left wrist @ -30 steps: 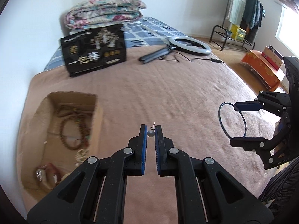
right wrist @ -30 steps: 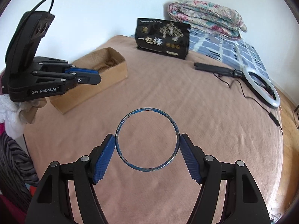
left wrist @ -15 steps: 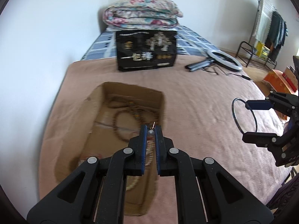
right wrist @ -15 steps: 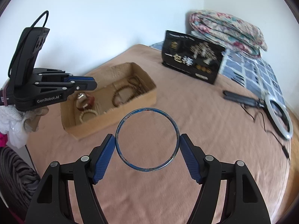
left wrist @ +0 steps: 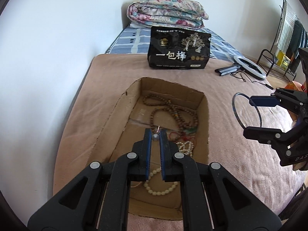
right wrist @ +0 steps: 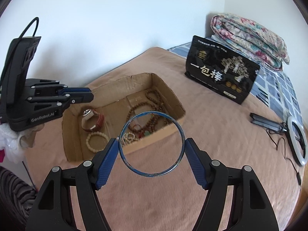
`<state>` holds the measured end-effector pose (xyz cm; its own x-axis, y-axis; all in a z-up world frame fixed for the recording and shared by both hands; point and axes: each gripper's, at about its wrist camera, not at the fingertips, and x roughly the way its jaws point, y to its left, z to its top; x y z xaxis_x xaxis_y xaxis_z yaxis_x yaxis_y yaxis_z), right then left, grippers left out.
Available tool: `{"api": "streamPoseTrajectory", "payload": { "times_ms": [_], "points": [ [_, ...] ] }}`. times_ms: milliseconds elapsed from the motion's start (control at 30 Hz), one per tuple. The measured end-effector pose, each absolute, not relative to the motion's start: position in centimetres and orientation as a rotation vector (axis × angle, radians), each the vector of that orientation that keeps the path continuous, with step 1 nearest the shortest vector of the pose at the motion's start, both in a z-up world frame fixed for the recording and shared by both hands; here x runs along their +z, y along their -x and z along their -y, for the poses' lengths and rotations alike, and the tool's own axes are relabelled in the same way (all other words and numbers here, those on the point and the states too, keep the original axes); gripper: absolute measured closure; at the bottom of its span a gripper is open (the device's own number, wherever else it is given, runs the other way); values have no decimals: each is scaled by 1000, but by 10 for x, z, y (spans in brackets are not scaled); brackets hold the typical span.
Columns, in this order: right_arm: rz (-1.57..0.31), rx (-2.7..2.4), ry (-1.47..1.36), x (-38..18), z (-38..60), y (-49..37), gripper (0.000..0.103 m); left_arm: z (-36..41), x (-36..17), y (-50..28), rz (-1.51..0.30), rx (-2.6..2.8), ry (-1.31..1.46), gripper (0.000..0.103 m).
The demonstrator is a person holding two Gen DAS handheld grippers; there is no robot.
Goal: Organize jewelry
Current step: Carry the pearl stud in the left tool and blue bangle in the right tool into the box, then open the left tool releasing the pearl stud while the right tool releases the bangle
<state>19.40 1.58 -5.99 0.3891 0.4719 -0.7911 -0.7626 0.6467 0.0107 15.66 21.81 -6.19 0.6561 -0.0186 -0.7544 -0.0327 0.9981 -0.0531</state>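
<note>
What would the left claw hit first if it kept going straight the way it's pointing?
Probably the brown bead necklace inside the cardboard box; the left claw, shut on a small earring, aims into it, though depth is unclear.

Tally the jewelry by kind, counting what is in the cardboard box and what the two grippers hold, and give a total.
Brown wooden bead strands, tangled in the cardboard box, taken as one pile: 1
Cream bead bracelets: 2
Red-strapped watch: 1
Blue bangle in the right gripper: 1
Small grey earring in the left gripper: 1
Total: 6
</note>
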Motion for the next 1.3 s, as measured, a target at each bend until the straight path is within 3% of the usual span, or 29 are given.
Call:
{"api": "streamPoseTrajectory", "payload": {
  "times_ms": [1100,1133,1233,1300],
  "points": [
    [-851,823,427,-83,-84,-224,32,-241,-82,-171,-872,62,107,96],
    [-848,820,427,-82,-84,-223,32,-242,-82,-171,-873,65,108,95],
    [-842,816,417,-81,-83,-224,26,-243,-81,-170,-869,74,110,74],
    [-842,817,406,-80,-82,-224,26,-244,-80,-168,-863,76,113,74]
  ]
}}
